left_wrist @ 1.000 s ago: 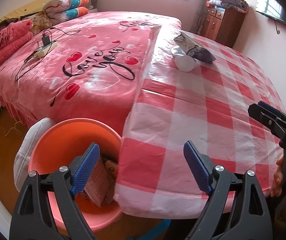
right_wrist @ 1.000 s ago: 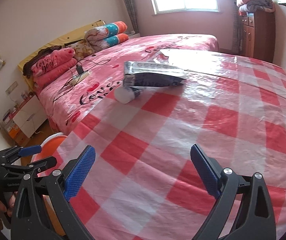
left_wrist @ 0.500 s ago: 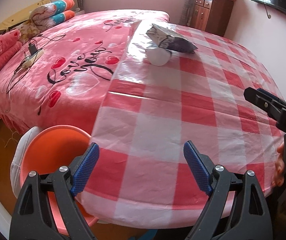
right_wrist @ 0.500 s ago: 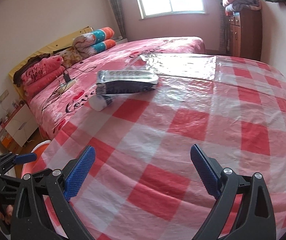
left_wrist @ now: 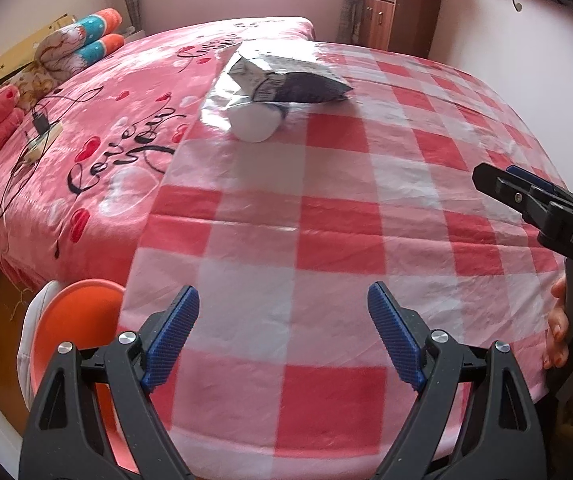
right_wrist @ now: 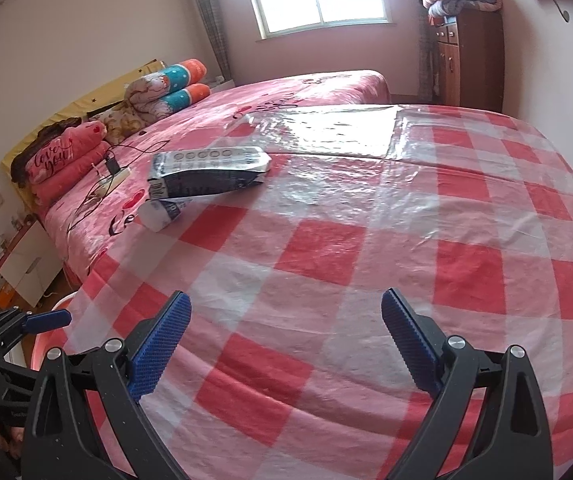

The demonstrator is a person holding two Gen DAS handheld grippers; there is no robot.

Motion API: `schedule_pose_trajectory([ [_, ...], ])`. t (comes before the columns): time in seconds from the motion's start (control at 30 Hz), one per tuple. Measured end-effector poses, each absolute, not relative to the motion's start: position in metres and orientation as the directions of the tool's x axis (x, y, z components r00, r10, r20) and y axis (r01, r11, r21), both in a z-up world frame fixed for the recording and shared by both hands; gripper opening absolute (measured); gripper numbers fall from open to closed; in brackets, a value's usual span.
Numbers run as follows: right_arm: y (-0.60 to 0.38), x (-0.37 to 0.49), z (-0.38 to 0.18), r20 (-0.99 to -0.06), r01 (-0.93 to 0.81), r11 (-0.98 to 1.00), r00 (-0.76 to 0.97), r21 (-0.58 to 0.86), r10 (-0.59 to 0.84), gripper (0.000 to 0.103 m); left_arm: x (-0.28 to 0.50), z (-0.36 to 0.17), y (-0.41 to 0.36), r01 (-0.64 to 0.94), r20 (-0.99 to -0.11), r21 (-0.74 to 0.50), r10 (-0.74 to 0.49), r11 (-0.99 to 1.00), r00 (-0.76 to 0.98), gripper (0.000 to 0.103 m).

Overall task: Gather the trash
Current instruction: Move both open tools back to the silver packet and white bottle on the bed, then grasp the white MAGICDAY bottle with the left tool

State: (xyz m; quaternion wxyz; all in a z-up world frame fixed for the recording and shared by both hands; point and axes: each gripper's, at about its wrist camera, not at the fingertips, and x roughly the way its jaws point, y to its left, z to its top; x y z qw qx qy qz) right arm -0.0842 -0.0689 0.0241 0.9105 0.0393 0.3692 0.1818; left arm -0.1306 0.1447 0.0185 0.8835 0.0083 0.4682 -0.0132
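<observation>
While both tongs hover level over the near edge of the checked counter point(left_wrist: 326, 240), the left tongs point(left_wrist: 284, 338) gape empty beside the orange bin point(left_wrist: 74, 320); the right tongs point(right_wrist: 286, 344) gape too, well short of the snack bag point(right_wrist: 210, 172) and white cup point(right_wrist: 158, 216).

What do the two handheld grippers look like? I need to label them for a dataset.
Both the left gripper and the right gripper have matte black plastic clamp-style frames with cut-out openings, silver pivot bolts, and ribbed blue pads on the fingers. White letters "DAS" mark the right one's side. No cables show; bare fingers grip its handle.
</observation>
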Motion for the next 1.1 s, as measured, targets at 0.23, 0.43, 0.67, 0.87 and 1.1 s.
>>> schedule_pose_trajectory([
  [0.23,-0.084,-0.077,0.021,-0.674,-0.268,0.939,0.656,0.213,0.34,0.095,-0.115,0.031,0.124,0.059,-0.805,0.039,-0.004,0.997,0.593,0.087],
  [0.43,-0.1,-0.07,0.019,-0.679,-0.24,0.934,0.641,0.263,0.356,0.095,-0.081,0.069,0.12,0.024,-0.731,0.028,0.004,0.999,0.682,0.087],
  [0.67,-0.113,-0.065,0.019,-0.675,-0.228,0.923,0.63,0.311,0.384,0.095,0.003,0.1,0.149,-0.163,-0.684,-0.077,0.067,0.984,0.726,0.087],
  [0.87,-0.118,-0.063,0.019,-0.673,-0.238,0.914,0.62,0.329,0.404,0.095,0.065,0.071,0.191,-0.333,-0.761,-0.209,0.061,0.919,0.646,0.087],
  [1.1,-0.127,-0.057,0.014,-0.682,-0.219,0.908,0.604,0.356,0.413,0.095,0.09,0.032,0.207,-0.405,-0.826,-0.276,0.001,0.872,0.564,0.086],
])
